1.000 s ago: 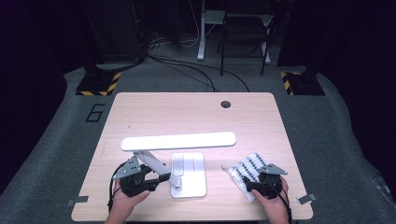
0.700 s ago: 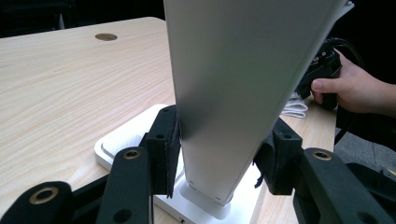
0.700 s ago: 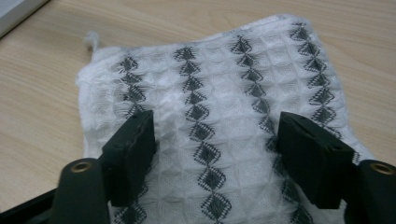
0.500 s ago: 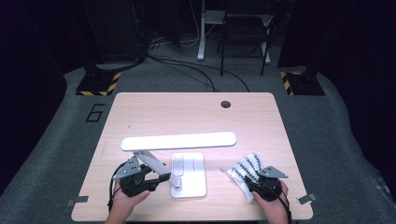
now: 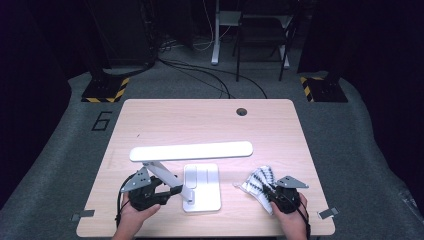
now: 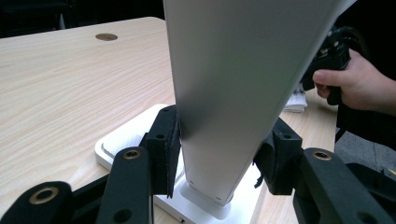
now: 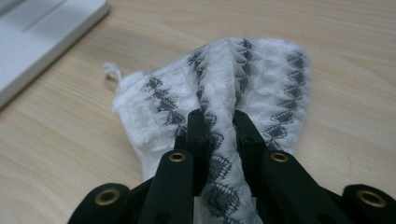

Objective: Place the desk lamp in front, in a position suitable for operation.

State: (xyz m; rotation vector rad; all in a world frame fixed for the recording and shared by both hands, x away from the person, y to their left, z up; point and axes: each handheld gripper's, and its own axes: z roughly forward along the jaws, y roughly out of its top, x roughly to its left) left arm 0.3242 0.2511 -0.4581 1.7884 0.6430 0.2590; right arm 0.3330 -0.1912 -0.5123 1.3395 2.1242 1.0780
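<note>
In the high view, the left tongs are gripping the slanted silver arm of the white desk lamp, low down and just beside its flat white square base. I think this hold is steadying the lamp so it cannot tip while it is being cleaned. The right tongs are pinching a white knitted cloth with grey zigzag stripes, which is lying on the pale wooden worktop right of the base.

In the left gripper view, the two black jaws are pressing on both edges of the broad silver arm, so they are clamped on it near the foot. Beyond them the person's other hand is showing.

In the right gripper view, the jaws are closed on a raised fold of the cloth. The rest is spreading in front of the tongs, probably ready for wiping. The corner of the lamp base is lying at the upper left.
</note>
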